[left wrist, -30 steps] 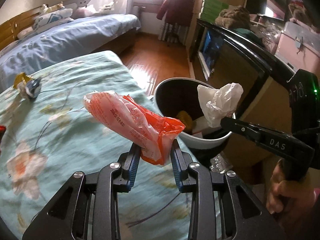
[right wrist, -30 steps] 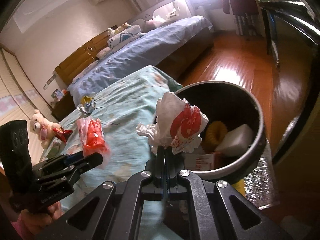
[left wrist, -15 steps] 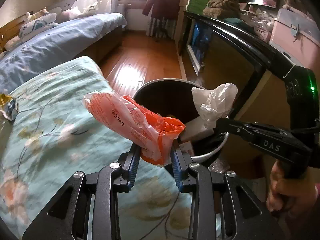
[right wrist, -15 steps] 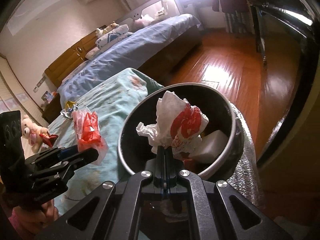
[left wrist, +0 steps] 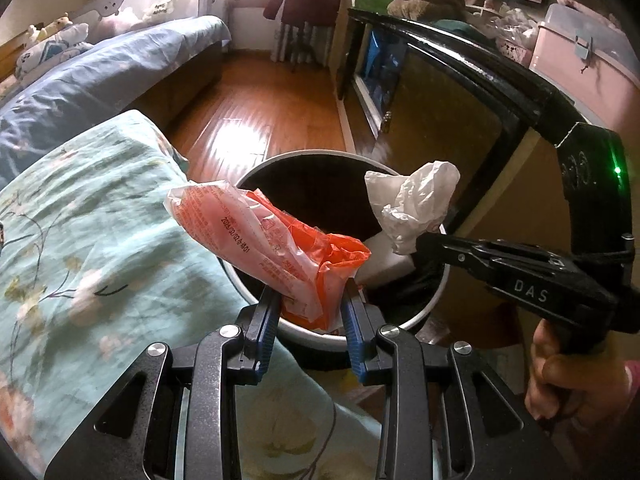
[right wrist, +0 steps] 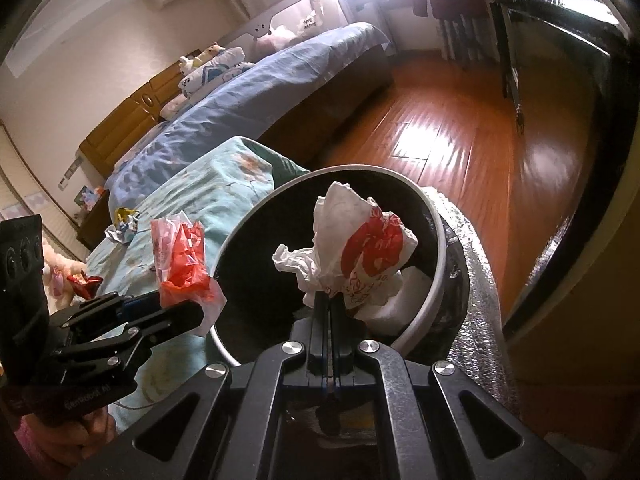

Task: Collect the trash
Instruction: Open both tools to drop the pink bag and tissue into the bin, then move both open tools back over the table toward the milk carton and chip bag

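Over the bin [left wrist: 432,308] at the corner of the bed, you have both claws loaded and neither load released. Your left gripper [left wrist: 310,312] is clamped on a crumpled red-and-clear wrapper [left wrist: 256,240], blue pads pressing its lower end; in the left wrist view the wrapper sits above the near rim, part over the flowered bedspread [left wrist: 100,240], part over the bin mouth. Your right gripper [right wrist: 330,300] has its jaws fully together, pinching the edge of a crumpled white bag with a red print [right wrist: 356,256], which hangs over the open bin in both views. Progress, judged from what lies where: the bin already holds a white block-like piece and other scraps at the bottom – so some collecting is done. Two pieces are at the drop point but not yet let go. Left on the bedspread further back: a yellow-and-silver wrapper [right wrist: 122,226] and a small red foil piece [right wrist: 86,284] near a soft toy, both well apart from the bin. More may lie out of view. Writing: the right gripper body reads "DAS" in white; the left gripper body shows "GenRobot.AI", small and dim. The red wrapper carries a printed date line beginning "2026" – the rest is too fine to read. Red print on the white bag is not legible.
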Available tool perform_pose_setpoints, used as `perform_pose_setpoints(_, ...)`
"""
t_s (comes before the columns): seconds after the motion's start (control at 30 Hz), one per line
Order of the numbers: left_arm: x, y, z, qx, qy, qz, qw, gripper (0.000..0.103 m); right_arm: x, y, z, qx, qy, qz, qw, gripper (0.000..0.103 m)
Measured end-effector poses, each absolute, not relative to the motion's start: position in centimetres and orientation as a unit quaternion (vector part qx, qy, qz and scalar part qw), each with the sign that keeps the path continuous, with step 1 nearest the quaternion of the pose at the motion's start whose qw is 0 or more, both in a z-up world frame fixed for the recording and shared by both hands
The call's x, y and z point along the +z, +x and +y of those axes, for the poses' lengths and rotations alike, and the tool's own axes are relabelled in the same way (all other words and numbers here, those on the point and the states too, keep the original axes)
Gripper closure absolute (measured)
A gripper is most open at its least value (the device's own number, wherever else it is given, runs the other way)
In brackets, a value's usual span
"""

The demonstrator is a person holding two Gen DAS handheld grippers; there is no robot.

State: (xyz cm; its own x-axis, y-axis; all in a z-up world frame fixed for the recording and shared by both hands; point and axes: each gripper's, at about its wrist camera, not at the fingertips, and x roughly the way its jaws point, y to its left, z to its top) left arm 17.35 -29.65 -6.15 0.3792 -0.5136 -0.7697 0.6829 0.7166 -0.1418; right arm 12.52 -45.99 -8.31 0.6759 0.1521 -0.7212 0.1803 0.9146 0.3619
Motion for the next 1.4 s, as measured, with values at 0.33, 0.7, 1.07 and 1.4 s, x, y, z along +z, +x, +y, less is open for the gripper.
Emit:
perform_pose_setpoints(0.33, -6.0, 17.5, -29.9, -0.364, 0.101, 0.425, 0.823, 0.062, -8.7, 12.9, -46.9, -0.010, 0.228, 0.407, 0.884, 0.096)
perform_pose_setpoints(0.7, -5.4, 16.8, -27.3, -0.342, 0.086, 0.419, 0.837, 0.057, -7.8, 12.2, -45.9, -0.011, 0.233, 0.396, 0.888, 0.076)
perform_pose_setpoints(1.07, -5.9, 16.2, -20.2, -0.287, 0.027, 0.426, 0.858, 0.052, -6.3, 12.2, -41.6, 0.023, 0.228, 0.378, 0.897, 0.033)
perform_pose_setpoints(1.4, -6.4, 16.0, -12.7, -0.224, -0.012, 0.425, 0.877, 0.052, -6.2, 13.7, -36.3, 0.067, 0.218, 0.381, 0.896, 0.019)
